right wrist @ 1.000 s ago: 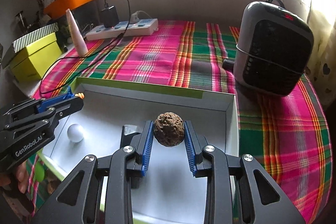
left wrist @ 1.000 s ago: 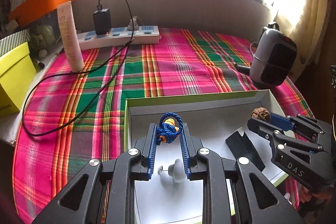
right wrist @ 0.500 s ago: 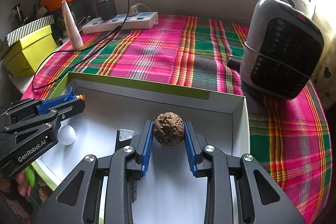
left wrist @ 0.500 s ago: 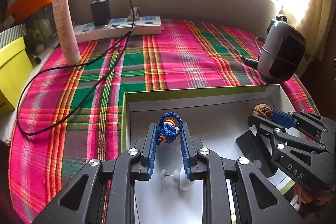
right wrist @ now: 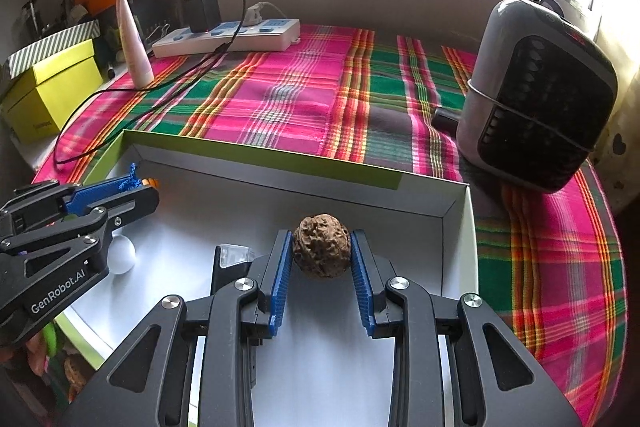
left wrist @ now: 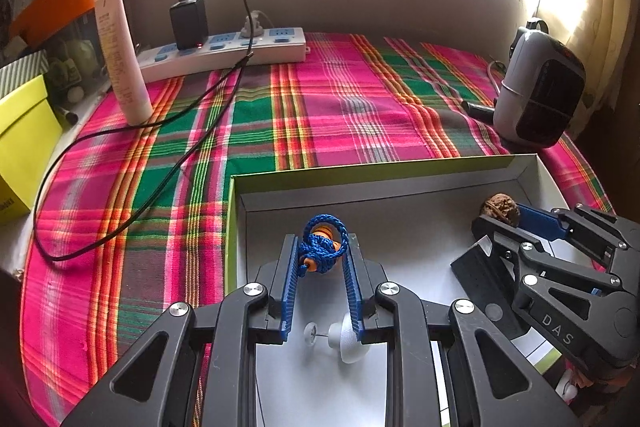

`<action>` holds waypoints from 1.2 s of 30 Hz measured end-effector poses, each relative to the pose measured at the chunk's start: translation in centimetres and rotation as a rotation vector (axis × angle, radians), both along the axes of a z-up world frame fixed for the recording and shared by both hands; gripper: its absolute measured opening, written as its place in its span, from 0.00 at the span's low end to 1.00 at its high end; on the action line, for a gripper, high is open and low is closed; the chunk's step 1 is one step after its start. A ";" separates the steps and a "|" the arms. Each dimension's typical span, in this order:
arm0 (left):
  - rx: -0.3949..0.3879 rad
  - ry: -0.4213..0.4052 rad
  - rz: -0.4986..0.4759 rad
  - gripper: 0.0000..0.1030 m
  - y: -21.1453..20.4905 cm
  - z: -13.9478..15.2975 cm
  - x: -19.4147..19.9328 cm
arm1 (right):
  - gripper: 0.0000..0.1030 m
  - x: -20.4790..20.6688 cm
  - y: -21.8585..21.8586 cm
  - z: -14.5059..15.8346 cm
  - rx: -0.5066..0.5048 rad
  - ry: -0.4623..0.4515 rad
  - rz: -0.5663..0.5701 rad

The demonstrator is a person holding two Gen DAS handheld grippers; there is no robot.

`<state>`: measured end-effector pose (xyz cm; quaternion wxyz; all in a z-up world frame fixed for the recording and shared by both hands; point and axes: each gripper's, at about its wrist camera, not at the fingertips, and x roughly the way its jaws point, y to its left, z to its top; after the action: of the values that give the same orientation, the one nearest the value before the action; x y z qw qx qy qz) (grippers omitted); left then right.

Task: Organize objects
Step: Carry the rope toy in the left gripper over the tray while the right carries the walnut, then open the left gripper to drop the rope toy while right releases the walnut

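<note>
My left gripper (left wrist: 320,251) is shut on a blue cord bundle with orange beads (left wrist: 322,247), held above the white box (left wrist: 400,171) with its green rim. My right gripper (right wrist: 322,247) is shut on a brown walnut (right wrist: 321,251) above the same box (right wrist: 280,163). The right gripper (left wrist: 500,217) with the walnut (left wrist: 500,210) also shows in the left wrist view, and the left gripper (right wrist: 140,187) in the right wrist view. In the box lie a white knob with a pin (left wrist: 344,339) and a black wedge (left wrist: 480,271).
The box sits on a plaid cloth (left wrist: 320,115). A power strip with charger and cable (left wrist: 224,51), a cream tube (left wrist: 120,55) and a yellow box (left wrist: 20,143) stand at the back left. A small heater (right wrist: 536,95) stands at the right.
Both grippers have risen and drawn back a little with their objects; the box looks lower and nearer in both views. Grips are unchanged.
</note>
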<state>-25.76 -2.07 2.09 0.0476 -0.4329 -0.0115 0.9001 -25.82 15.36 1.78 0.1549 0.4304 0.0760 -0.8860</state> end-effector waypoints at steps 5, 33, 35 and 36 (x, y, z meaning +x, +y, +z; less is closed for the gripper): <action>-0.013 -0.002 -0.002 0.21 0.1 -0.1 0.0 | 0.30 0.1 -0.1 0.0 0.009 0.001 -0.002; -0.029 0.097 0.021 0.34 0.4 2.7 4.2 | 0.46 3.9 0.7 2.8 0.009 0.111 -0.073; -0.025 0.111 0.020 0.34 0.4 3.1 5.1 | 0.46 5.0 0.7 3.3 0.012 0.135 -0.078; -0.016 0.116 0.016 0.34 0.4 3.3 5.5 | 0.46 5.3 0.7 3.4 0.013 0.144 -0.081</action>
<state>-20.25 -1.66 5.37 0.0375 -0.3804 -0.0048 0.9240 -20.50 16.05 5.22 0.1105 0.3694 0.0754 -0.9196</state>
